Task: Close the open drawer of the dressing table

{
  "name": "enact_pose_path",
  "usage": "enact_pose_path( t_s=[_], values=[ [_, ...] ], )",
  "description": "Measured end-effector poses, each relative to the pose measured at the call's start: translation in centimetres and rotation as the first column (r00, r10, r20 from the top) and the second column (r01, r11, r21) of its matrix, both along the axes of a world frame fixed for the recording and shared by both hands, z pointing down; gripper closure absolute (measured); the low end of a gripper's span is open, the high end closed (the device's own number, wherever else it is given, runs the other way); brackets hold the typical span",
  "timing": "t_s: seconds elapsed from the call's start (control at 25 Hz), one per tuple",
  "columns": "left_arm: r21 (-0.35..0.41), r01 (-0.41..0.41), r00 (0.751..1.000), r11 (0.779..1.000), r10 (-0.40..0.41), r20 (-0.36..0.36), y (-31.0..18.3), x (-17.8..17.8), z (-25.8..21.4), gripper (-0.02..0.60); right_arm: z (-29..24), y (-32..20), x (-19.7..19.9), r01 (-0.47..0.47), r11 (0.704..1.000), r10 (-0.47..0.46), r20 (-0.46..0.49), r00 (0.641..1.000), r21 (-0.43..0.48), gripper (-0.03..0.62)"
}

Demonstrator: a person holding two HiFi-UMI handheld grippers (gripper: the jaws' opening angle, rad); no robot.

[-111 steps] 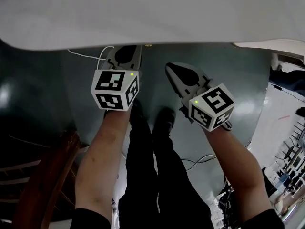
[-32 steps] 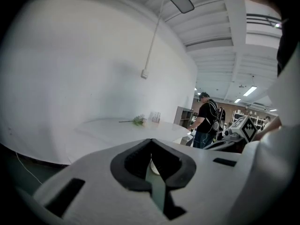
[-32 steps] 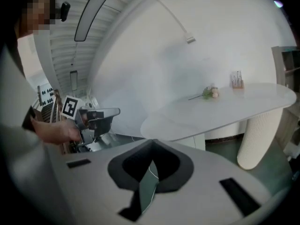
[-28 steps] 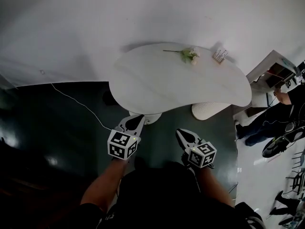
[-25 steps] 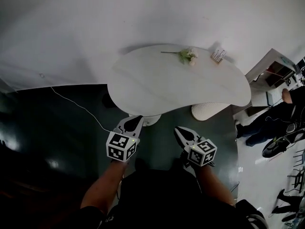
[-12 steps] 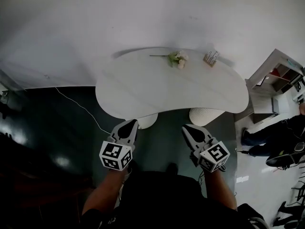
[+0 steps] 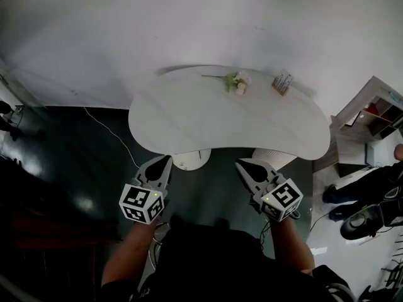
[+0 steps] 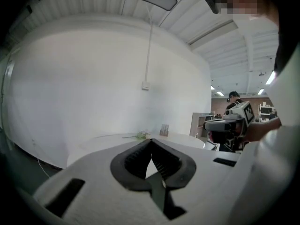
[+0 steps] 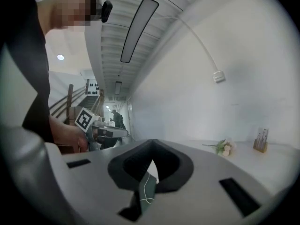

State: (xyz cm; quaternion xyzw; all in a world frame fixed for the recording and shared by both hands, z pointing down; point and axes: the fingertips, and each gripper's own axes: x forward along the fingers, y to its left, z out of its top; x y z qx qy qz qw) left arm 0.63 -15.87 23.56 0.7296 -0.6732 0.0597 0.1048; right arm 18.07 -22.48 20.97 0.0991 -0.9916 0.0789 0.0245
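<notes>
Room: dark glossy floor (image 7: pixel 75 162), white wall (image 7: pixel 157 24) behind the dressing table (image 7: pixel 208 121).
Table: white, kidney-shaped top; flower sprig (image 7: pixel 234 82) and small holder (image 7: pixel 281 82) at its far edge.
Drawer: hidden under the tabletop.
Left gripper (image 7: pixel 162 164): hovered off the table's near edge, jaws pressed together, empty.
Right gripper (image 7: pixel 242 167): likewise, tips met on nothing.
Change: whole tabletop showed, against only its near edge 4.4 s before.

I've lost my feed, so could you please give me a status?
Left hand-held gripper shut, empty; right hand-held gripper same. Dressing table ahead, drawer unseen. Path looks clear.
</notes>
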Motion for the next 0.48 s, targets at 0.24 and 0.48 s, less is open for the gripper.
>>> enact_pose_path(
  t_s=[0.24,0.48],
  values=[
    [0.032,-0.053,0.997,0.998,0.051,0.056,-0.4,-1.1,-2.8,0.572,-3.0,-0.2,-0.7,-0.024,0.998,0.024,0.011,1.0,0.051,0.591],
    [0.094,-0.064,0.997,0.994,0.059,0.047,-1.2,-1.8,-4.3,0.572,-3.5,-1.6,-1.1,-0.107,0.988,0.112,-0.044,0.993,0.112,0.591]
  ],
)
